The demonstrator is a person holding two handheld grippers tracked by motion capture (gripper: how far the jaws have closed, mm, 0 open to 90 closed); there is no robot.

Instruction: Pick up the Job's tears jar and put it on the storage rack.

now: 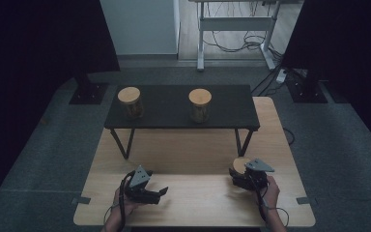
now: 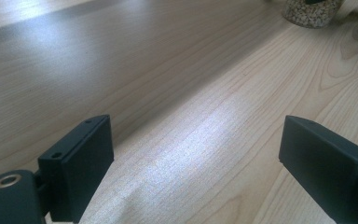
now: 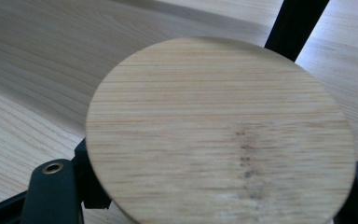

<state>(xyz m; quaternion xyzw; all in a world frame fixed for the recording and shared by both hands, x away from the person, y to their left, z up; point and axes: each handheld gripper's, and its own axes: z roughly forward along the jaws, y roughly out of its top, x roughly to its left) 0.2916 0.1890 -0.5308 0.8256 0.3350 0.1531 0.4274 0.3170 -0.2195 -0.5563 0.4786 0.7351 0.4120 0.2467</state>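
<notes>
Pale wooden worktop (image 1: 193,159) carries a low black shelf (image 1: 174,104) with two lidded jars, and in front of that shelf's right leg the right claw (image 1: 240,175) clamps a third jar (image 3: 221,135) below its lid, probably for lifting, while the left claw (image 1: 155,194) rests wide open, empty.

- light wooden table (image 1: 193,145), grain running lengthwise, soft sheen from overhead light
- low black bench-shelf (image 1: 164,108) standing on it, slanted legs
- grey carpet floor (image 1: 333,145)
- black drapes (image 1: 38,38) at both sides
- white wall panel (image 1: 140,26) at back
- white desk frame (image 1: 236,24), loose cables (image 1: 232,43) beneath
</notes>
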